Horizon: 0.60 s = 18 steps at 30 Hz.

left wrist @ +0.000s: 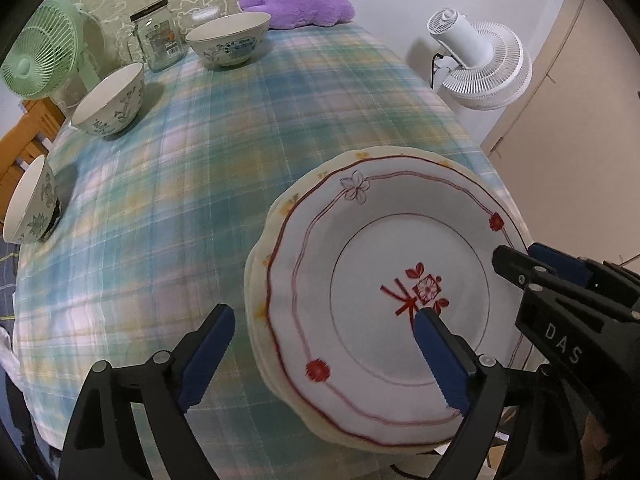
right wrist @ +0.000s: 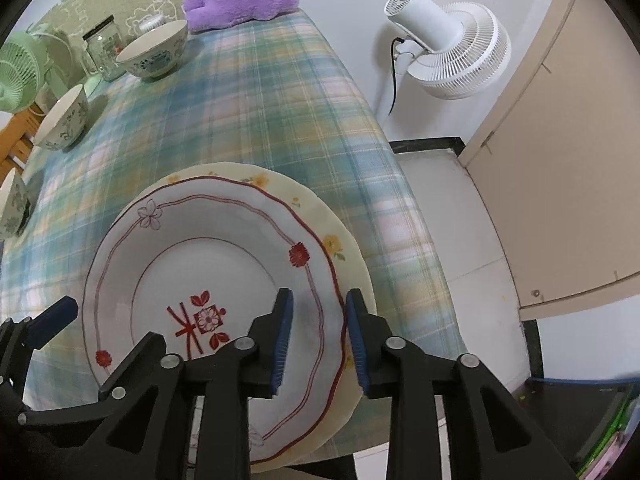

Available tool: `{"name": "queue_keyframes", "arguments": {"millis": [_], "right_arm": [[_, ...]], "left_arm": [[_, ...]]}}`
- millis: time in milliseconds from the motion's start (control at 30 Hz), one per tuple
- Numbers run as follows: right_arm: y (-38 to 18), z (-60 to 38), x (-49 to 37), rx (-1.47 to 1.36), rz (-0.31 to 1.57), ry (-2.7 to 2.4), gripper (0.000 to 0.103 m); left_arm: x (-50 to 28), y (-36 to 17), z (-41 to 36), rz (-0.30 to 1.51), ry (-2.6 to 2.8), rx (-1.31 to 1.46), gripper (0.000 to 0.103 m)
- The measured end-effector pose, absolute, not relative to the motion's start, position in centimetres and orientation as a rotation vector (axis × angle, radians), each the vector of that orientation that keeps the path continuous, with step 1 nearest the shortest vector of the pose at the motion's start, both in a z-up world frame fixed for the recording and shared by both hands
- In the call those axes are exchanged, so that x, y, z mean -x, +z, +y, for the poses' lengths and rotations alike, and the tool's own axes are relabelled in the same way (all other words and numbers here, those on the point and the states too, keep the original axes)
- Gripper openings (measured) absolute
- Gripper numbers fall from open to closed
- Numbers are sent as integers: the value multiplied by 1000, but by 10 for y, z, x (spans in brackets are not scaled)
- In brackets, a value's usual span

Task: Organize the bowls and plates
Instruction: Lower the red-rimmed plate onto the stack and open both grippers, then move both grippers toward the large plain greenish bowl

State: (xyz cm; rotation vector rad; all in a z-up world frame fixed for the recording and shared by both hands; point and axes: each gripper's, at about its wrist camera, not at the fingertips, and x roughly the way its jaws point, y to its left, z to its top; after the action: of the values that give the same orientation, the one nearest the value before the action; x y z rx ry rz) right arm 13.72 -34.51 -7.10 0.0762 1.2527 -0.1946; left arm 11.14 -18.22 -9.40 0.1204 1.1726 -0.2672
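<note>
A plaid-clothed table (left wrist: 224, 152) is filling both views. At its near right edge a white plate (right wrist: 208, 264) with red trim is lying on top of a cream plate (right wrist: 340, 240) with yellow flowers, the two stacked and hanging slightly over the table edge.

The left gripper (left wrist: 320, 344) is standing wide, released, with one finger over the cloth beside the stack and the other over the white plate's centre; it is gripping nothing. The right gripper (right wrist: 318, 336) is straddling the right rims of the stacked plates, its blue pads (right wrist: 282, 336) standing apart on either side of the white plate's rim; whether they are touching it cannot be told.

Three bowls are sitting well apart along the table's left side: a far bowl (left wrist: 228, 38) beside a glass jar (left wrist: 158, 36), a middle bowl (left wrist: 110, 100), and a near bowl (left wrist: 30, 200) at the left edge. A green fan (left wrist: 40, 52) is standing behind the jar, a purple plush (left wrist: 296, 2) is lying at the far end, and a white fan (right wrist: 448, 48) is standing off the table to the right.
</note>
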Motion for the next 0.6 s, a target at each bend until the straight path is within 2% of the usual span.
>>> {"name": "queue_keyframes", "arguments": {"millis": [67, 133, 267, 600], "right_arm": [[-66, -341, -134, -77, 1235, -181, 51], [-58, -336, -132, -79, 1221, -168, 59], [-42, -326, -131, -86, 1191, -127, 66], [-13, -295, -143, -51, 1126, -42, 66]], "left_arm": [[-110, -91, -179, 1171, -263, -112, 93], [-109, -84, -176, 1163, -262, -88, 94], [-107, -69, -170, 1123, -254, -80, 94], [-105, -43, -134, 1049, -133, -6, 94]]}}
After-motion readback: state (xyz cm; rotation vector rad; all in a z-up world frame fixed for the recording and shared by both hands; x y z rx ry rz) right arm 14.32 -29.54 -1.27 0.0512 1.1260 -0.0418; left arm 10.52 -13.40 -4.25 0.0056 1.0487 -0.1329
